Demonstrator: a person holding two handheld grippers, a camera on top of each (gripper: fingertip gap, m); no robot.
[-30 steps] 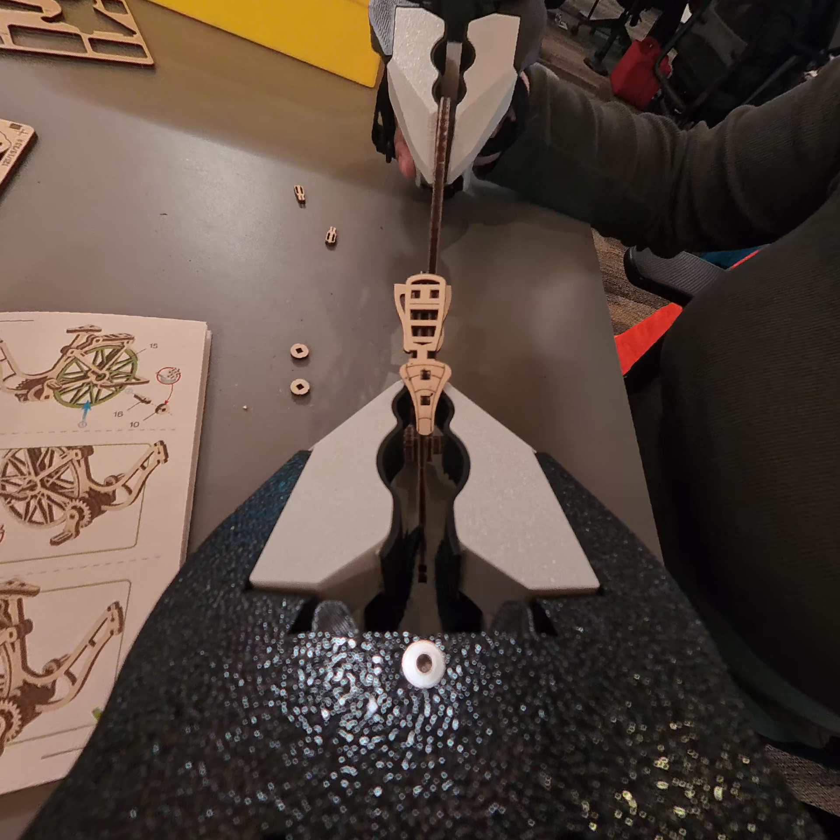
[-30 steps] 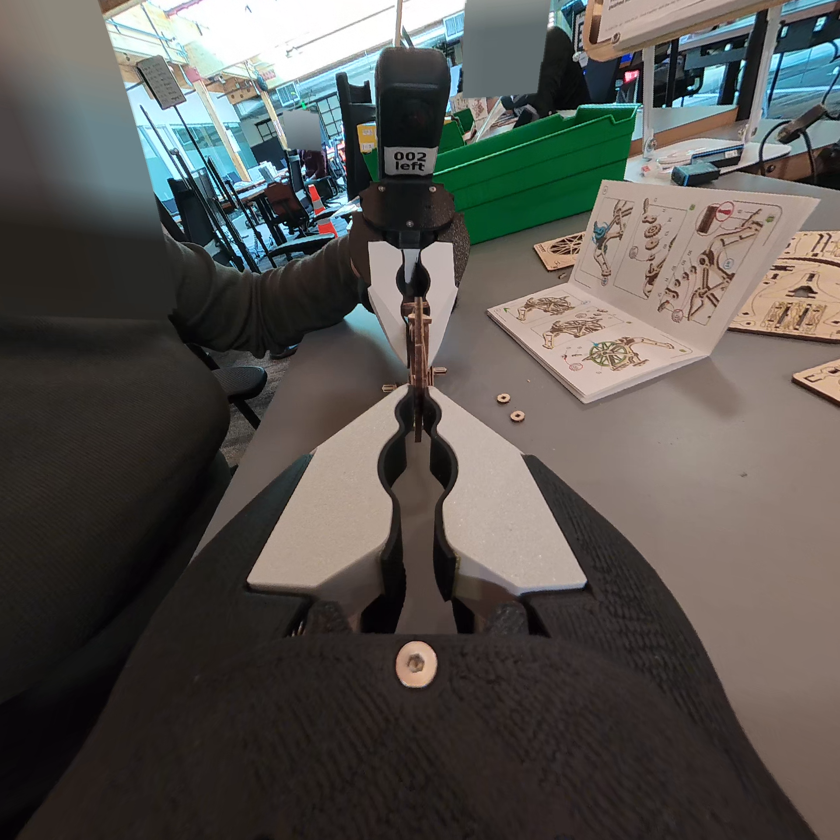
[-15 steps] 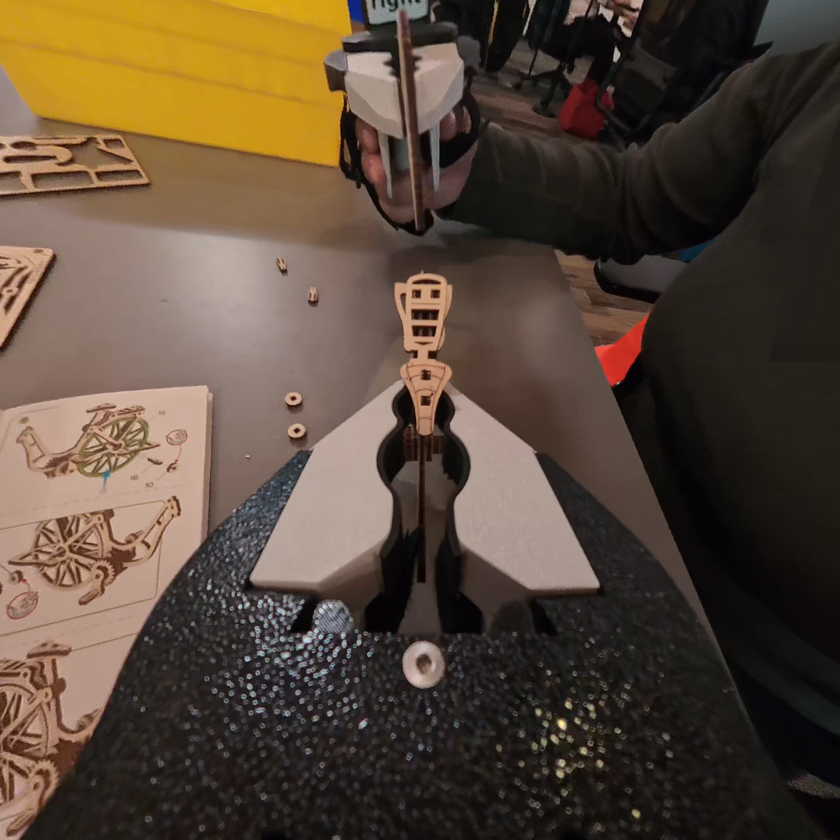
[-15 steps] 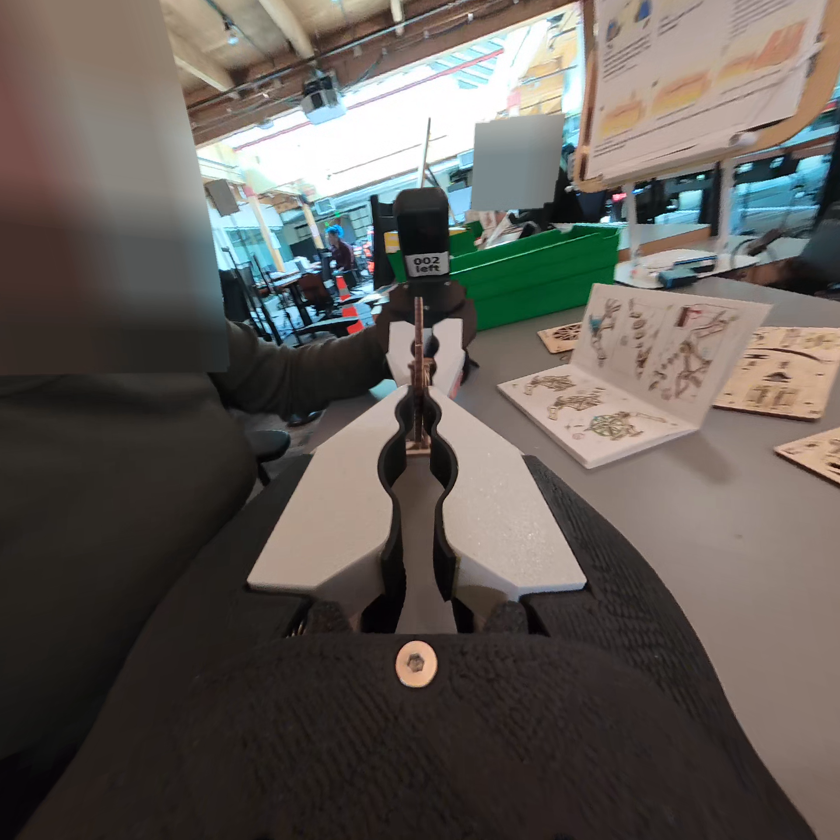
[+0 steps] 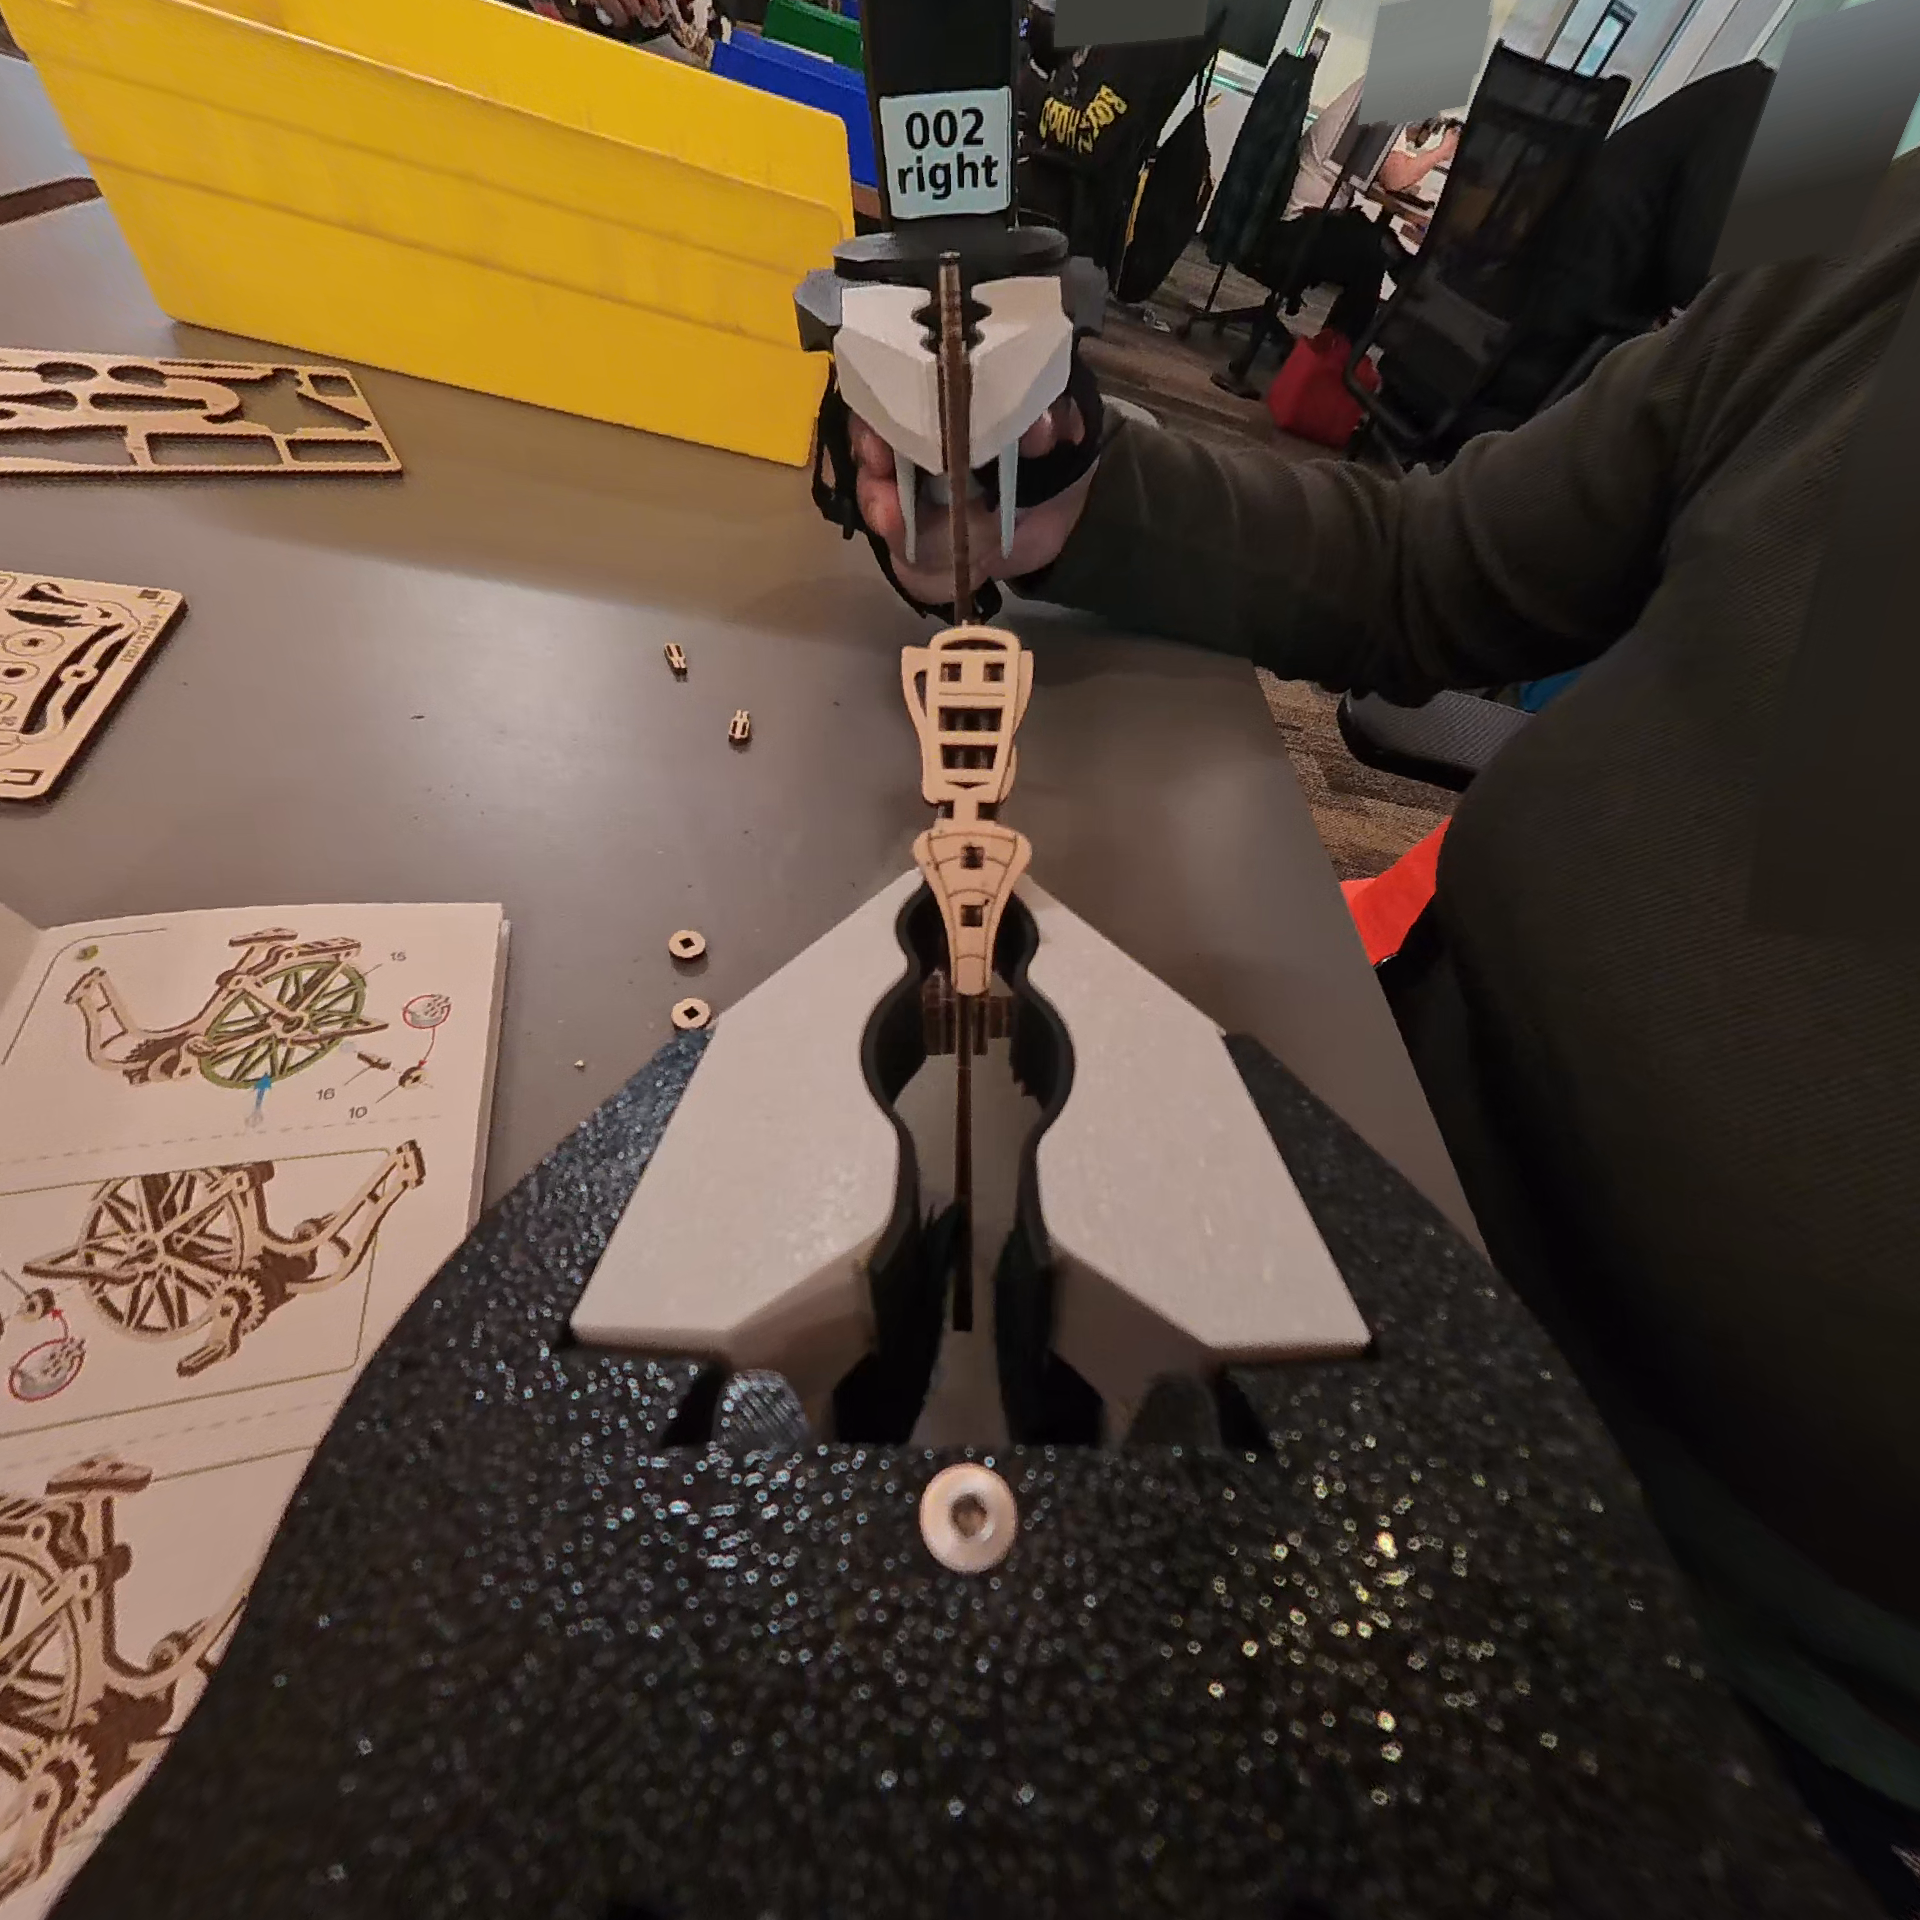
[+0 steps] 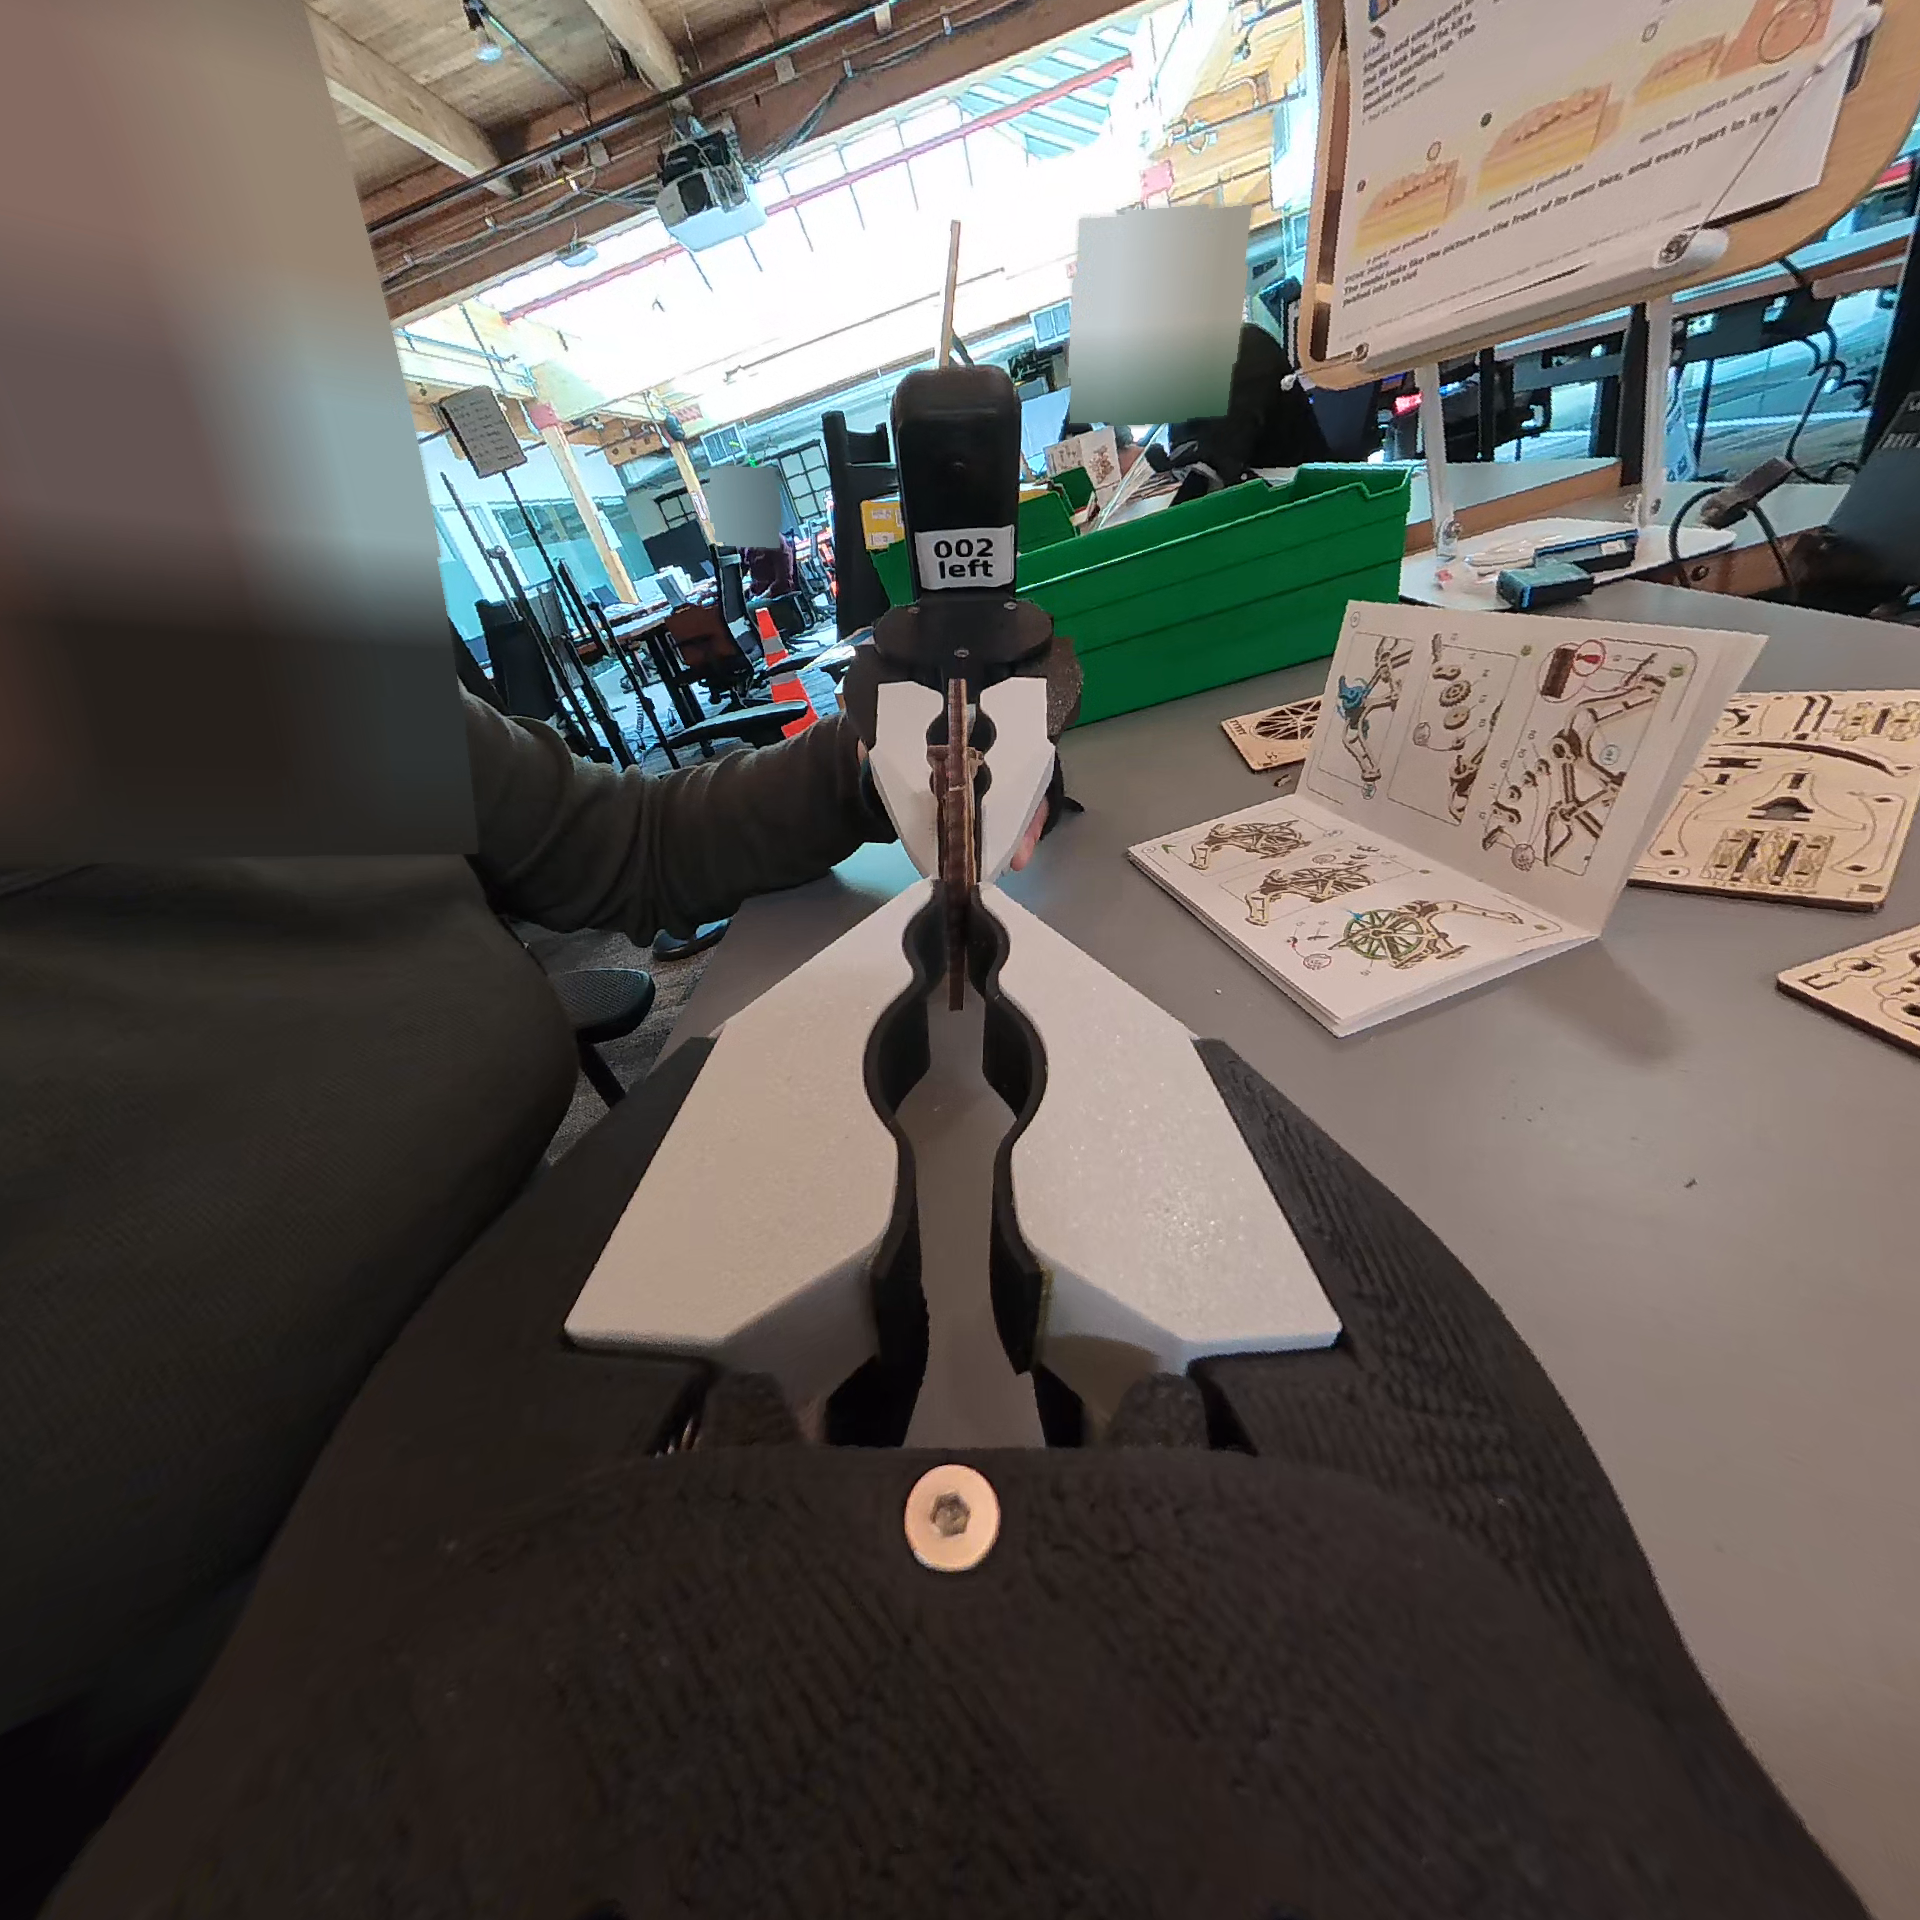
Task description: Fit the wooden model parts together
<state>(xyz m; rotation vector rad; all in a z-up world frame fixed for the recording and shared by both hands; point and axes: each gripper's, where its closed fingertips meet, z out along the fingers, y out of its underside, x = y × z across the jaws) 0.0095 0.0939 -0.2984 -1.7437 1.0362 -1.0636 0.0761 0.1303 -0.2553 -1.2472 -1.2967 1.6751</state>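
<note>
The left gripper (image 5: 968,914) is clamped on a wooden model piece (image 5: 967,769), a pale slotted assembly that sticks out past its grey fingertips above the grey table (image 5: 416,644). Facing it, the right gripper (image 5: 954,457) pinches a thin flat wooden part (image 5: 952,436) edge-on between its closed fingers; the lower end of that part comes just to the top of the model piece, though whether they touch is unclear. In the right wrist view the right gripper (image 6: 958,904) shows the same thin part (image 6: 955,935) held at its tips, with the left gripper (image 6: 951,821) directly beyond.

A yellow bin (image 5: 447,218) stands at the far side of the table in the left wrist view; its inside is hidden from here. A green bin (image 6: 1195,582) sits behind the left gripper in the right wrist view, and pale flat items poke above its rim, too small to identify.

An open instruction booklet (image 5: 239,1143) lies to the left of the left gripper. Cut-out wooden sheets (image 5: 187,416) lie near the yellow bin. 2 small washers (image 5: 686,977) and 2 tiny wooden clips (image 5: 707,691) lie loose on the table between the booklet and the grippers.
</note>
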